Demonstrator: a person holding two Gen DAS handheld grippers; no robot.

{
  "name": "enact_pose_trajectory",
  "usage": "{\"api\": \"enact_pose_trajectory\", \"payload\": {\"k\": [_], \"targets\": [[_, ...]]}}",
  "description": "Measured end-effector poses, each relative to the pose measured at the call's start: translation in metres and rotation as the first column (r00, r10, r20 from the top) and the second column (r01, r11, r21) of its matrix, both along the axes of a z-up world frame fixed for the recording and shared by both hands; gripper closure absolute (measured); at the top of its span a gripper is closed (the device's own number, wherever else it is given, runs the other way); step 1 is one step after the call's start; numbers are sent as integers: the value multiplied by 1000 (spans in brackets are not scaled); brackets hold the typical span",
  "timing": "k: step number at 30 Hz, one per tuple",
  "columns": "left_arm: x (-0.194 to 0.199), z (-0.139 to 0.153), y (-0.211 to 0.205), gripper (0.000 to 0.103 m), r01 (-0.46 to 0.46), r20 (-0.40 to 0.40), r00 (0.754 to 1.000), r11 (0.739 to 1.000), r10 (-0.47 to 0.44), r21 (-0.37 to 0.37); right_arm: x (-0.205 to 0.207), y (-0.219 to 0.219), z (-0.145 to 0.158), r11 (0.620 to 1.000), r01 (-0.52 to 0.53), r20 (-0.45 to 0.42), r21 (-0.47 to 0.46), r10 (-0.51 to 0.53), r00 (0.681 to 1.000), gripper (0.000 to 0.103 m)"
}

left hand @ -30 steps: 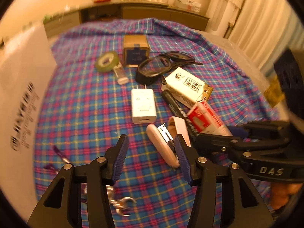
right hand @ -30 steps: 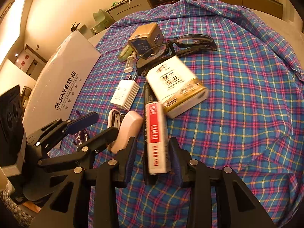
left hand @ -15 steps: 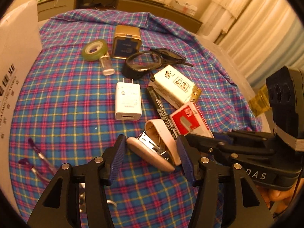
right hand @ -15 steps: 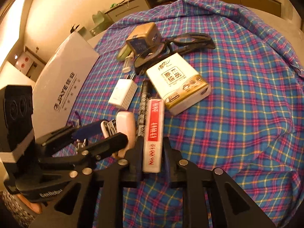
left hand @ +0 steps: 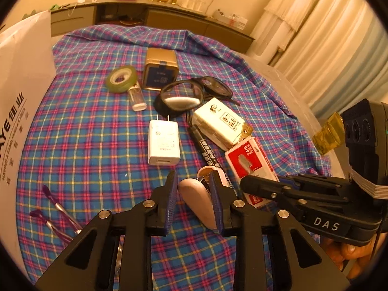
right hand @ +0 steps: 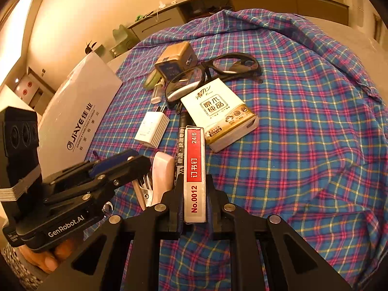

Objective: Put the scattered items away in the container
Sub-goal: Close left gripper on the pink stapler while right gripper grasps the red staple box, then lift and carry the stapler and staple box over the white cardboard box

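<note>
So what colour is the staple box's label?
Red with white lettering on a white staple box, clearest in the right wrist view.

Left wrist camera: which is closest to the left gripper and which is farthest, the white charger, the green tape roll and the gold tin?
From the left gripper, whose jaws are closing around the pink stapler:
1. White charger, just ahead, a little left.
2. Green tape roll, farther back on the left.
3. Gold tin, farthest, right of the tape.

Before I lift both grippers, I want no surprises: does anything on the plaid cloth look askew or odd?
The pink stapler gapes open, metal showing, between the closing jaws of the left hand-held gripper. It lies crowded against the black marker. The staple box sits straight in the shut right hand-held gripper. Nothing looks spilled or broken.
</note>
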State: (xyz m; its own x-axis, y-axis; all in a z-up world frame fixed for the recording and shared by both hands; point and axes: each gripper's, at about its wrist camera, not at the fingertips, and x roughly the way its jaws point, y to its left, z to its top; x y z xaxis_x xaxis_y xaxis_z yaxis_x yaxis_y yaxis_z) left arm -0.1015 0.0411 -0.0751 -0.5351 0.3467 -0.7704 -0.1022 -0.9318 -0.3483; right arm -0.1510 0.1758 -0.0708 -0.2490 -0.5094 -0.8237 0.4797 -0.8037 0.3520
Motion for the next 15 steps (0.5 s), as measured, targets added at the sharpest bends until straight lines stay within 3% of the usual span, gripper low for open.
{"api": "enact_pose_trajectory", "payload": {"k": [1,4,8,12,15], "targets": [[0,-3,0,61,-8,12,1000,1000,8,7,1,-1,0,1000,1,0,1,-1,1000,87],[1,-9,1,49,-23,39,999,999,22,28,2,-3,-3,1000,13,-1,12,-13,1000,87],[3,-9,8,47,-2,45,999,1000,1,8,-6,13,-8,998,68,36,-4,-68,997,87],[10,-7,28,42,99,30,995,995,-100,25,-10,32,-14,994,104,80,-36,-100,992,87],[14,-8,50,38,142,-14,990,988,-143,-63,-8,39,-14,993,105,98,-53,-99,990,87]]}}
